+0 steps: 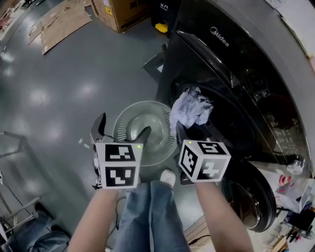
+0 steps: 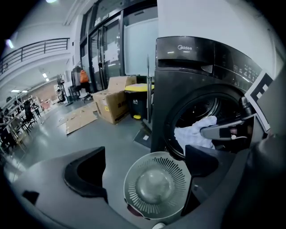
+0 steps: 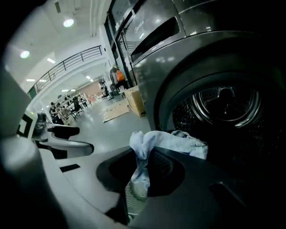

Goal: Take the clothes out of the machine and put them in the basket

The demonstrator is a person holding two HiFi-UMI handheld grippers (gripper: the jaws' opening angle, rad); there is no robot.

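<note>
A pale blue-white cloth (image 1: 191, 108) hangs bunched in front of the black washing machine's (image 1: 231, 74) round opening, and my right gripper (image 1: 181, 127) is shut on it. In the right gripper view the cloth (image 3: 166, 142) drapes over the jaws, with the steel drum (image 3: 228, 105) behind it. A round grey slotted basket (image 1: 145, 129) stands on the floor just left of the machine, below the cloth. My left gripper (image 1: 122, 131) hovers open over the basket's near side. In the left gripper view, the basket (image 2: 156, 185) lies between the spread fingers and the cloth (image 2: 193, 133) is further off.
The machine's door (image 1: 248, 197) hangs open at the lower right. A cardboard box (image 1: 118, 12), flattened cardboard (image 1: 61, 22) and a dark bin with a yellow part (image 1: 161, 19) sit on the grey floor beyond. The person's jeans and shoe (image 1: 167, 177) are right behind the basket.
</note>
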